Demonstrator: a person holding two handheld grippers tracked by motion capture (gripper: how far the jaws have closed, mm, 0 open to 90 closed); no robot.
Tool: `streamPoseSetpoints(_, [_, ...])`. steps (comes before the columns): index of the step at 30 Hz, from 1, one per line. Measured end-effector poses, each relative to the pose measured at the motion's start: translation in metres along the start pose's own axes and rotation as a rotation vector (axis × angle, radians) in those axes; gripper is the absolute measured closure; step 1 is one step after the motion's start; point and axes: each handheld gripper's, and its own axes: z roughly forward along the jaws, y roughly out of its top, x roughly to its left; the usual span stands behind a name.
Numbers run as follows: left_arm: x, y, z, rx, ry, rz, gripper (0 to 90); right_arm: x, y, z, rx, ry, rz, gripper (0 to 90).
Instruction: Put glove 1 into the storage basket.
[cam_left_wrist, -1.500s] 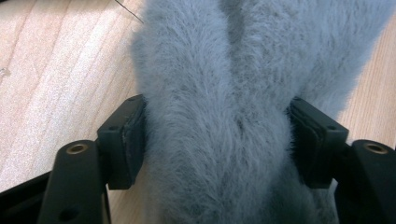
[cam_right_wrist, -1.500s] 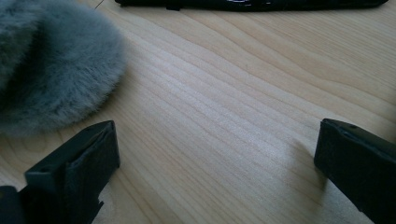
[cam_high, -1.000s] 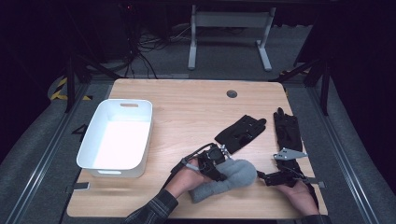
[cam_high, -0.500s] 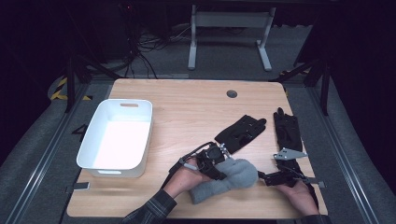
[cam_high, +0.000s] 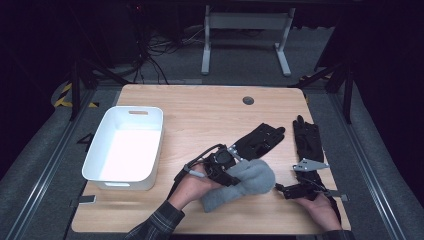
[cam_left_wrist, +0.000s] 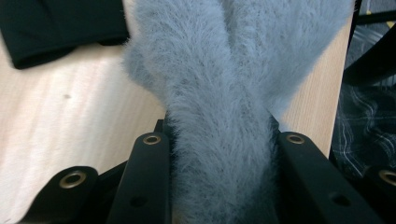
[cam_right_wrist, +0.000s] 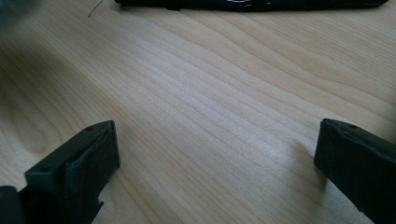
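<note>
Left gripper (cam_high: 235, 172), low and centre in the high view, is clamped on a fluffy grey mitten (cam_high: 240, 184); the left gripper view shows the grey pile (cam_left_wrist: 219, 140) pinched between its two jaws. Right gripper (cam_high: 281, 190), lower right, rests with jaws spread wide over bare table (cam_right_wrist: 210, 107), holding nothing. The step in hand looks like lifting the mitten; the next move likely calls for carrying it left to the white bin (cam_high: 150, 117) without snagging. Count: one grey mitten, two black gloves (cam_high: 260, 140) (cam_high: 306, 137) right of centre, one bin.
</note>
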Motion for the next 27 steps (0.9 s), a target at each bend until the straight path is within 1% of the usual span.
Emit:
streamPoseSetpoints(1, [0.001, 0.0, -0.004, -0.009, 0.005, -0.001, 68.8, 0.0, 0.0, 0.0, 0.0, 0.0, 0.0, 0.3])
streamPoseSetpoints(2, [0.003, 0.0, -0.009, -0.02, 0.011, -0.013, 68.8, 0.0, 0.0, 0.0, 0.0, 0.0, 0.001, 0.3])
streamPoseSetpoints(3, [0.004, 0.0, -0.012, -0.022, 0.014, -0.012, 68.8, 0.0, 0.0, 0.0, 0.0, 0.0, 0.001, 0.3])
streamPoseSetpoints(6, [0.01, -0.001, -0.023, -0.048, 0.031, -0.031, 68.8, 0.0, 0.0, 0.0, 0.0, 0.0, 0.001, 0.4])
streamPoseSetpoints(10, [0.017, -0.002, -0.038, -0.063, 0.052, -0.054, 68.7, 0.0, 0.0, 0.0, 0.0, 0.0, 0.001, 0.4])
streamPoseSetpoints(11, [0.017, -0.002, -0.038, -0.063, 0.052, -0.054, 68.7, 0.0, 0.0, 0.0, 0.0, 0.0, 0.001, 0.4])
streamPoseSetpoints(15, [0.025, -0.006, -0.053, -0.079, 0.075, -0.079, 68.7, 0.0, 0.0, 0.0, 0.0, 0.0, 0.001, 0.4])
streamPoseSetpoints(16, [0.029, -0.009, -0.06, -0.086, 0.083, -0.091, 68.6, 0.0, 0.0, 0.0, 0.0, 0.0, 0.001, 0.4])
streamPoseSetpoints(17, [0.029, -0.009, -0.06, -0.086, 0.083, -0.091, 68.6, 0.0, 0.0, 0.0, 0.0, 0.0, 0.001, 0.3])
streamPoseSetpoints(27, [0.043, -0.02, -0.104, -0.121, 0.152, -0.148, 68.7, 0.0, 0.0, 0.0, 0.0, 0.001, 0.001, 0.4])
